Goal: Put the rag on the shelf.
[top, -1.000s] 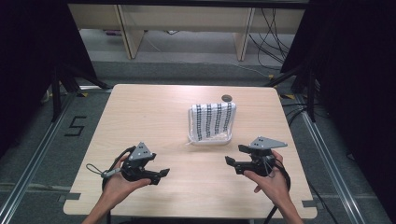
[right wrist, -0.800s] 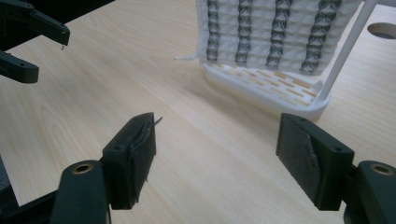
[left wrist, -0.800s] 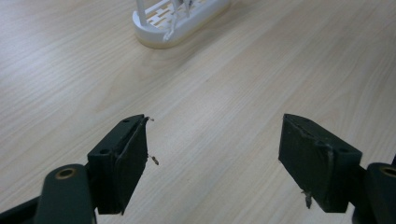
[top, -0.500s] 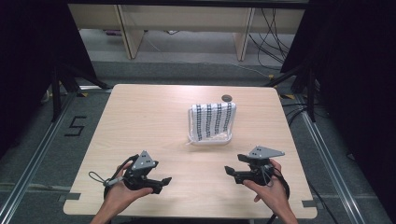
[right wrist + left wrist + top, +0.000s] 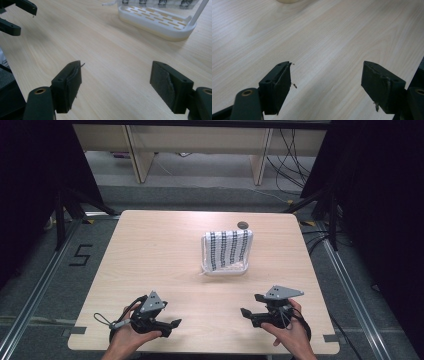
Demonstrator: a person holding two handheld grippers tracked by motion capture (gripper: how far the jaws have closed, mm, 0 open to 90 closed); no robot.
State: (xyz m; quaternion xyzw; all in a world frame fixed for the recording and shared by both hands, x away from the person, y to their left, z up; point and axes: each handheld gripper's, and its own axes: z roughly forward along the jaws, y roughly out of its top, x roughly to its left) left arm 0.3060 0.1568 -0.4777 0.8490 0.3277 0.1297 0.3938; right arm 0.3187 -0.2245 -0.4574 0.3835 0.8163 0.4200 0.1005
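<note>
I held both grippers, left (image 5: pixel 172 324) and right (image 5: pixel 246 312), jaws spread and empty, near the table (image 5: pixel 150 250) edge, well short of the rack (image 5: pixel 225 269) with its striped towel (image 5: pixel 227 249); approaching level seemed wisest.

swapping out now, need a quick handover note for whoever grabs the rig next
Left hand-held gripper: jaws open, holding nothing, low over the near left part of the table.
Right hand-held gripper: jaws open, holding nothing, near right part of the table, jaws pointing toward the left one.
White rack: stands mid-table, a little right of centre, with a black-and-white patterned cloth draped over it. Neither gripper touches either.
Done: the cloth hangs on the rack.
Left: cannot tell from this moment; if the cloth is to be handled next, both grippers are free and need to reach forward to it.
</note>
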